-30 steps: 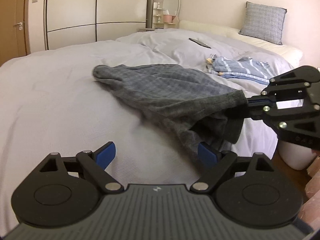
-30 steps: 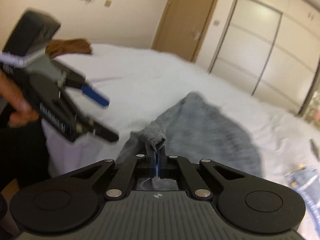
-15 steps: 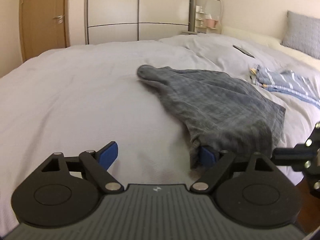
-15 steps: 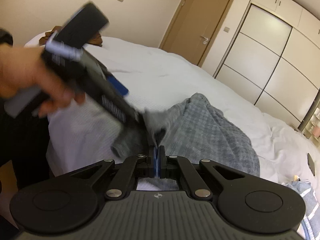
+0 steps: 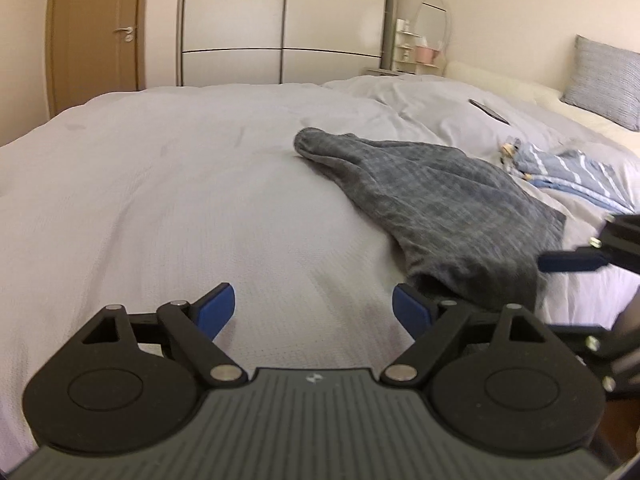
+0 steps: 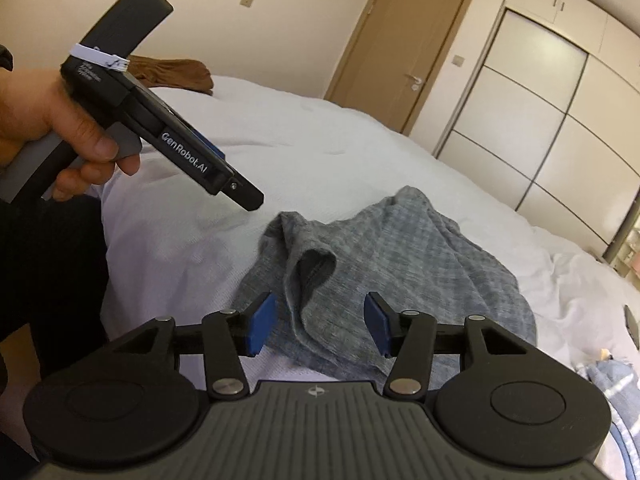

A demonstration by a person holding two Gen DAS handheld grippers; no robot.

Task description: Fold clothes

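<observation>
A grey checked garment [image 5: 432,200] lies bunched on the white bed [image 5: 180,184], its near edge hanging toward the bed's edge. It also shows in the right wrist view [image 6: 400,264]. My left gripper [image 5: 314,310] is open and empty, just left of the garment's near corner. My right gripper [image 6: 318,322] is open, its blue pads either side of a raised fold of the garment, holding nothing. The left gripper's body [image 6: 176,148] shows in the right wrist view, held in a hand above the bed.
A blue striped garment [image 5: 568,172] lies at the right of the bed, a dark remote [image 5: 488,110] beyond it. A brown item [image 6: 172,74] lies at the bed's far corner. A pillow [image 5: 604,80], wardrobe doors [image 5: 280,24] and a door [image 6: 404,44] stand around.
My right gripper was shut on the grey garment's edge and has opened, letting it drop onto the bed. My left gripper has swung left, staying open.
</observation>
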